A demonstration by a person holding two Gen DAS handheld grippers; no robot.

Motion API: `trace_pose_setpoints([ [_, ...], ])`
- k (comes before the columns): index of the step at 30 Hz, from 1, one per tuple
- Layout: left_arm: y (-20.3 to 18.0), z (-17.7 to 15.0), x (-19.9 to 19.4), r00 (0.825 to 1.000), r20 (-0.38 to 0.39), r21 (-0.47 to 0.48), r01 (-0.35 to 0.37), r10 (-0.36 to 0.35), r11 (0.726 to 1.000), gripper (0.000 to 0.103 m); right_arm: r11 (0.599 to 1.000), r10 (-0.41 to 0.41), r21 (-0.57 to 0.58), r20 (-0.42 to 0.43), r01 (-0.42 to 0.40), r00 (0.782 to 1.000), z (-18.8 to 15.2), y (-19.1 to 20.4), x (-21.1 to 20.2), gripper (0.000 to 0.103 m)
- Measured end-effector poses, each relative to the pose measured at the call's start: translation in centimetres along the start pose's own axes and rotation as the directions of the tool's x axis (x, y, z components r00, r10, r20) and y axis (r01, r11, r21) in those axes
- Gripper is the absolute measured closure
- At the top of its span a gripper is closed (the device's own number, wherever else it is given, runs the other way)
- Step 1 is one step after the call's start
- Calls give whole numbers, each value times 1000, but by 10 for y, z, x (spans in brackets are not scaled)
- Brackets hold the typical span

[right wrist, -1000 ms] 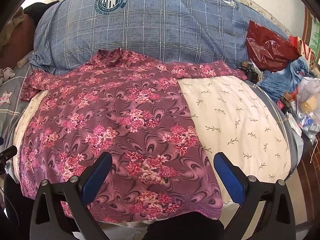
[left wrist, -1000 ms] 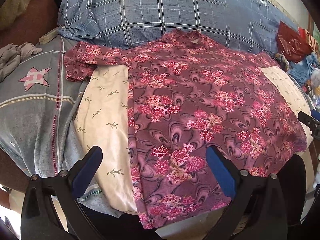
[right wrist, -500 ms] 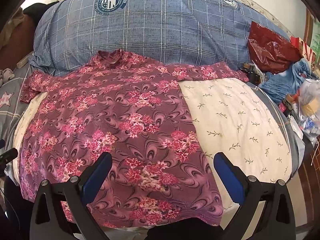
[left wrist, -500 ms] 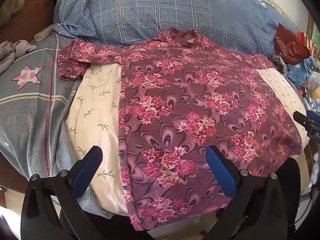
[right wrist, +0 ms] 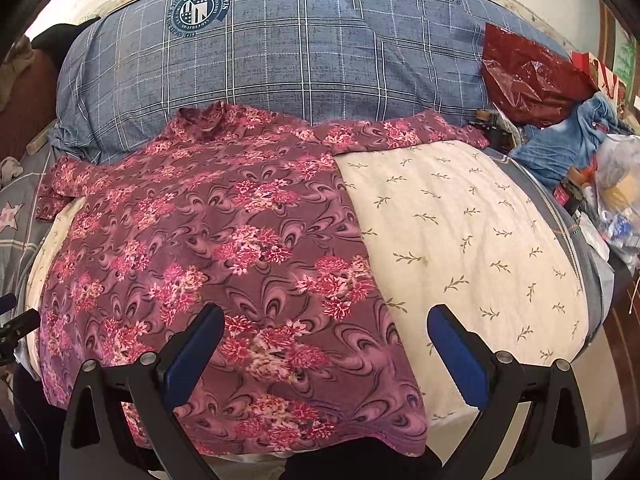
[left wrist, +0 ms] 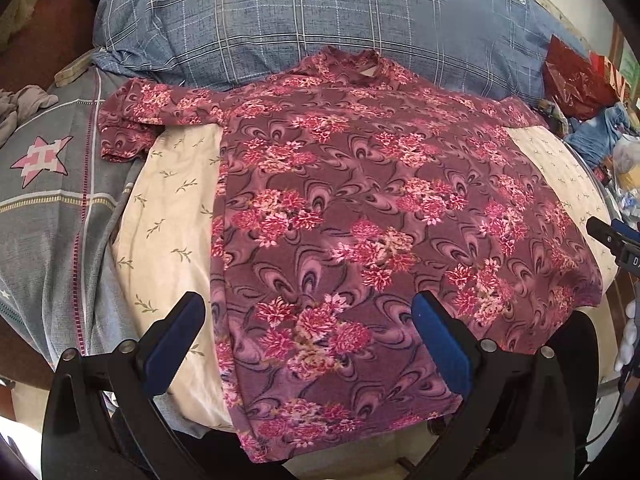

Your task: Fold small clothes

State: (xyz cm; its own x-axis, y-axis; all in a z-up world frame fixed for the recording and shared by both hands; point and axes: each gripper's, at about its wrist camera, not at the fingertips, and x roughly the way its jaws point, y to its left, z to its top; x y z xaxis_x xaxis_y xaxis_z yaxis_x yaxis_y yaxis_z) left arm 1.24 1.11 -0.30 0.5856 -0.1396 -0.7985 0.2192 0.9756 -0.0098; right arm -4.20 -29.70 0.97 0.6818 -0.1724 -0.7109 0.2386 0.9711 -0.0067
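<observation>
A maroon shirt with pink flowers [left wrist: 360,208] lies flat, spread on a cream leaf-print cushion [left wrist: 168,232], collar at the far side, both short sleeves out. It also shows in the right wrist view [right wrist: 224,248]. My left gripper [left wrist: 308,328] is open and empty, hovering above the shirt's near left hem. My right gripper [right wrist: 324,344] is open and empty above the shirt's near right hem. The right gripper's tip shows at the edge of the left wrist view [left wrist: 612,236].
A blue plaid pillow [right wrist: 304,52] lies behind the shirt. A grey star-print blanket [left wrist: 44,184] is at the left. A red plastic bag [right wrist: 528,76], a blue garment [right wrist: 568,140] and bags of clutter [right wrist: 616,200] sit at the right. The cushion [right wrist: 472,232] is bare on the right.
Both grippers have drifted slightly; the shirt sits lower and further left in the left wrist view. The shirt has not moved and both grippers stay open.
</observation>
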Motion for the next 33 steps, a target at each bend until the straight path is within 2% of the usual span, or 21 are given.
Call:
trace_pose_setpoints([
  [14, -10, 5, 7, 1000, -21, 19, -9, 9, 1000, 0, 1000, 21, 17, -18, -21, 1000, -2, -6, 8, 2],
  [18, 11, 14, 9, 999, -34, -52, -16, 14, 999, 0, 999, 13, 40, -36, -12, 999, -3, -17, 14, 2],
  [20, 38, 19, 13, 998, -62, -149, -21, 12, 989, 0, 998, 5, 68, -54, -1, 999, -5, -28, 18, 2],
  [23, 74, 19, 30, 987, -162, -254, -61, 20, 965, 0, 994, -5, 111, -95, 16, 995, -12, -46, 28, 2],
  [25, 82, 12, 43, 975, -223, -265, -80, 19, 961, 0, 990, 5, 143, -127, 13, 992, -18, -55, 36, 2],
  [28, 74, -5, 63, 950, -307, -264, -28, -56, 964, 0, 983, 54, 184, -188, -19, 981, -29, -62, 52, 2],
  [29, 67, -10, 67, 945, -322, -252, -23, -62, 968, 0, 980, 79, 196, -203, -38, 976, -34, -62, 57, 6],
  [30, 56, -12, 64, 955, -297, -205, -48, -16, 978, 3, 977, 100, 207, -211, -55, 972, -38, -61, 60, 10],
  [31, 47, -14, 62, 956, -292, -175, -20, -33, 984, 6, 977, 97, 206, -205, -54, 974, -40, -60, 60, 15],
  [32, 41, -14, 59, 957, -288, -160, -17, -30, 987, 14, 981, 86, 189, -174, -53, 981, -41, -57, 56, 27],
  [33, 35, -14, 55, 961, -271, -148, 7, -47, 989, 45, 983, 104, 165, -143, -79, 984, -41, -53, 50, 41],
])
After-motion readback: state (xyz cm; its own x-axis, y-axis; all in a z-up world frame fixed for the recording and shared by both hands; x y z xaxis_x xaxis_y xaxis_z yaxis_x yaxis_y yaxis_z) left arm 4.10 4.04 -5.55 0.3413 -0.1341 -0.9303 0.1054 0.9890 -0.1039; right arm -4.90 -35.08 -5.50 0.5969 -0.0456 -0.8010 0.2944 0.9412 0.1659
